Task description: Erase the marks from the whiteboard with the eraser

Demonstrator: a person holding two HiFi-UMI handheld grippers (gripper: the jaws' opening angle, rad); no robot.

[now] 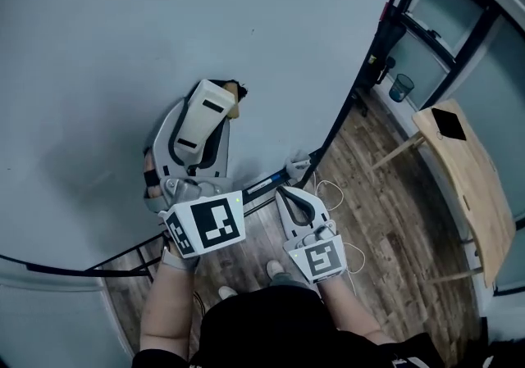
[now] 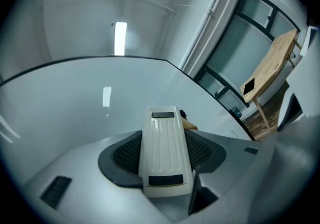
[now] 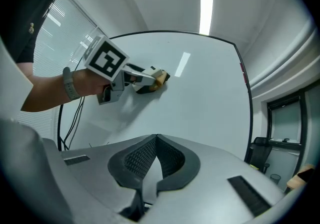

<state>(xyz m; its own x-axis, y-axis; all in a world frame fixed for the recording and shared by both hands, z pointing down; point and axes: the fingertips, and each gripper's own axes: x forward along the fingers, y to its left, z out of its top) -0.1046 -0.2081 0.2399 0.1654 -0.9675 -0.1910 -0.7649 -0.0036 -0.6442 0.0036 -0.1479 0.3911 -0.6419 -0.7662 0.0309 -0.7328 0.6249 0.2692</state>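
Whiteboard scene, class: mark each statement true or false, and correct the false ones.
1. The left gripper is closed on the eraser. True.
2. The right gripper has its jaws wide apart. False: they are together, with nothing between them.
3. A wooden table stands beyond the right edge of the whiteboard. True.
4. The right gripper presses on the whiteboard. False: it is held off the board.

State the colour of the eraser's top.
Cream-white eraser, clearest in the left gripper view.
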